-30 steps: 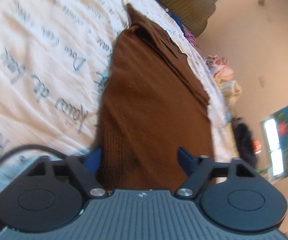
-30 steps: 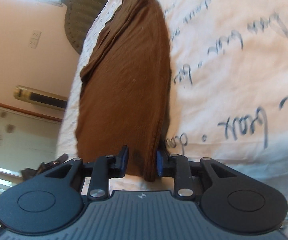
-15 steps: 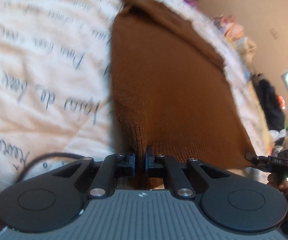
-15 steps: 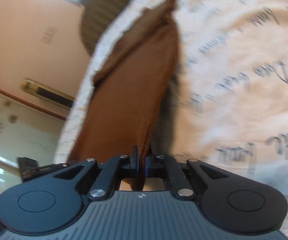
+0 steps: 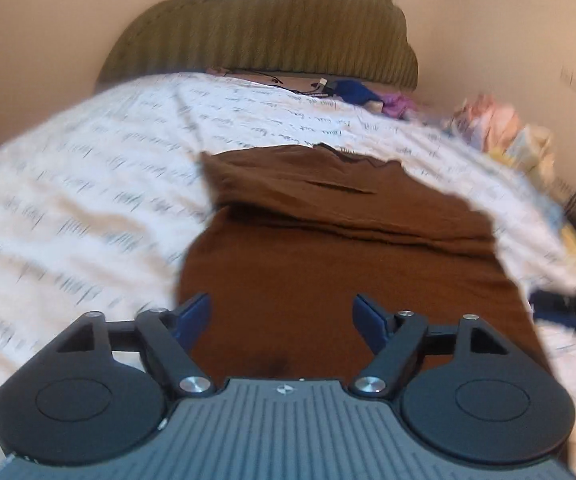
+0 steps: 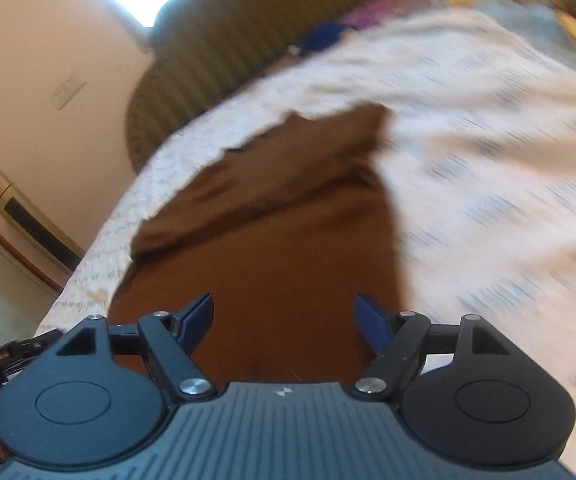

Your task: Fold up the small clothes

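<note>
One brown garment (image 5: 344,264) lies folded flat on the script-printed bedsheet (image 5: 87,184), below the headboard (image 5: 263,28). Two grippers hover over its near edge: the left gripper (image 5: 281,316) and right gripper (image 6: 283,316) have both just sprung wide, apparently gripping nothing, though blur softens the view.

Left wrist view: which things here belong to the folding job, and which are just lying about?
Job: brown garment, left gripper, right gripper, both open.
Lying about: blue cloth, purple cloth, pale clothes pile, headboard; printed bedsheet is only the work surface.
</note>
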`<state>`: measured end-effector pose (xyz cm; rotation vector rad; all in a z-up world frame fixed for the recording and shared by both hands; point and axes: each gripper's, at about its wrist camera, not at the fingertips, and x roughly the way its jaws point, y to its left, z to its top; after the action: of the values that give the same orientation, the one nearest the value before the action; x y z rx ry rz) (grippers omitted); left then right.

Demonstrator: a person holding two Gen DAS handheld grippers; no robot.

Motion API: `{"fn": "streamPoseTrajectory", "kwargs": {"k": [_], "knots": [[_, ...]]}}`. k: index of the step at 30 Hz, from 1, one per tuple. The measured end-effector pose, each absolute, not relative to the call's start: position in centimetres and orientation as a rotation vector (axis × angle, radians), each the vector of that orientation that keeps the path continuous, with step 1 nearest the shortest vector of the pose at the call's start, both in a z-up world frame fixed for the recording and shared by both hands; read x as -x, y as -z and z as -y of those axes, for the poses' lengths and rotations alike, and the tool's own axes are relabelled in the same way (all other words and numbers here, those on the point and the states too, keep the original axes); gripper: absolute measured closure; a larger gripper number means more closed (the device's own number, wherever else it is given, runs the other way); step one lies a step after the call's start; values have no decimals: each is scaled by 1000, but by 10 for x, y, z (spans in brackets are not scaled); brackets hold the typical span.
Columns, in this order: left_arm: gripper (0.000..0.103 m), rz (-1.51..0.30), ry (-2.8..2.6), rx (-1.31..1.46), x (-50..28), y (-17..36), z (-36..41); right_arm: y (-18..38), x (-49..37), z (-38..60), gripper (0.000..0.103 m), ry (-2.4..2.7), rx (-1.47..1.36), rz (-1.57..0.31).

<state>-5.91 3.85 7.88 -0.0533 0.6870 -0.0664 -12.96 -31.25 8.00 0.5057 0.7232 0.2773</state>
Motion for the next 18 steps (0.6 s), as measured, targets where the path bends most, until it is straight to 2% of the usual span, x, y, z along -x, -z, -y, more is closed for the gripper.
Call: {"fn": "streamPoseTrajectory", "kwargs": {"k": [2,4,5,6,10,12,16,17,18], "knots": [[29,-693,33,-41,35,-57,-3,-77,89,273,27,-263,-421,-701],[28,-783,36,-77,17,-27,13,-67,54,240,27,-206,-360,-728],[13,-791,24,-95,15,-10,15,-58,42,229,27,-176,-337,-747],[2,-706,-4,-119,23,-4,15,-47,34,220,27,-135,-305,-777],[0,-718,5,-37,27,0,-3,-25,59,187,19,-72,-12,-672],[0,-717,17,-40,30,-1,-4,-26,75,190,13,-59,-16,-695],[0,-717,11,-49,34,-2,-2,-27,112,212,9,-85,-41,-698],[0,-718,11,-48,34,-2,-3,-26,121,208,1,-80,-27,-704],[0,-718,12,-47,32,-2,-2,-25,128,208,0,-73,-21,-709]]}}
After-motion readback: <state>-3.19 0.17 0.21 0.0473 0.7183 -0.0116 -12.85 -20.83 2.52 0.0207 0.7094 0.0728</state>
